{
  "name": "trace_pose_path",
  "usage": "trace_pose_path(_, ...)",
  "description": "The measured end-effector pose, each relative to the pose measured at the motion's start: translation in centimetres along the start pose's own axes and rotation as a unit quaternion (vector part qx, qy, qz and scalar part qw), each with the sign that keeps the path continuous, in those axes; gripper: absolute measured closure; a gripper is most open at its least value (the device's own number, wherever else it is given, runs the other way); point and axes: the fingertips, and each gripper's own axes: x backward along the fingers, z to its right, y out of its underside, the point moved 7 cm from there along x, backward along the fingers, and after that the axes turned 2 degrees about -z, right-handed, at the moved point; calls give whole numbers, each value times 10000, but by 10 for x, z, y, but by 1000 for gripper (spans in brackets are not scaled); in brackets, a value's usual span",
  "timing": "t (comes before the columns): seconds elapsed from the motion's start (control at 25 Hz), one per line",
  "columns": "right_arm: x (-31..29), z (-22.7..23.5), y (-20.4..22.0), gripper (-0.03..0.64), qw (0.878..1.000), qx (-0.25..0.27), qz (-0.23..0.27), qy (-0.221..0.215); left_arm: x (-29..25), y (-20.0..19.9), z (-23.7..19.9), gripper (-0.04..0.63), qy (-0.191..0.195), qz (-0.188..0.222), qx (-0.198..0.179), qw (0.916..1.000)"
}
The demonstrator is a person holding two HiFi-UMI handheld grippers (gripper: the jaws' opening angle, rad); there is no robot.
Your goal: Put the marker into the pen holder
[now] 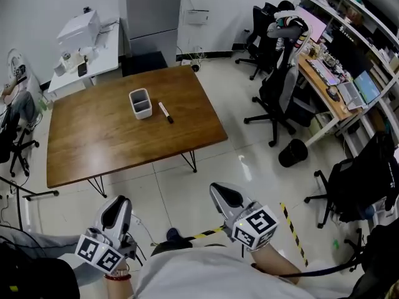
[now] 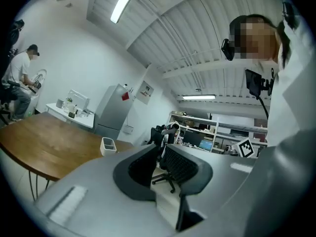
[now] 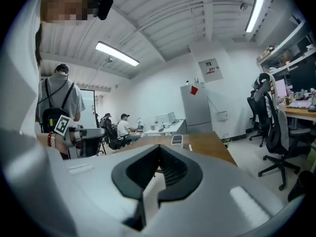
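The white marker with a black cap is in neither tool. Nearest me, the grey left gripper (image 1: 121, 200) and grey right gripper (image 1: 216, 188) are pressed together, empty. Farther off, on the brown wooden table (image 1: 93, 143), it (image 1: 166, 112) lies just right of the white rectangular pen holder (image 1: 141, 103).

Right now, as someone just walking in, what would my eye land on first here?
The big wooden table in the middle of the room stands out first, with a white pen holder on it and a marker lying just to its right. Closer in, the left claw and right claw are held out short of the table, both shut and empty.
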Motion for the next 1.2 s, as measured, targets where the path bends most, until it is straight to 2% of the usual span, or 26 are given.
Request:
trace_pose_path(0.28,-56,17,-13,617,9997,-72,-135,166,-23,-12,-61,531,-97,-45,37,9999)
trace_pose_path(0.48,-99,54,-21,617,9998,-137,-69,140,-54,-4,-88,531,-179,-60,213,9996)
trace_pose_path(0.76,-205,101,-65,617,9991,43,-75,-410,-115,-42,-140,531,-545,64,109,9984)
trace_pose_path(0.92,-245,131,-87,617,9967,38,148,-795,-157,-57,-160,531,-660,175,40,9977)
trace_pose_path(1.04,-266,150,-90,617,9945,-71,122,-1042,-185,-57,-168,531,-689,91,61,9976)
trace_pose_path(1.2,-290,173,-80,617,9931,-194,-145,-1145,-210,-51,-180,531,-872,-47,179,9960)
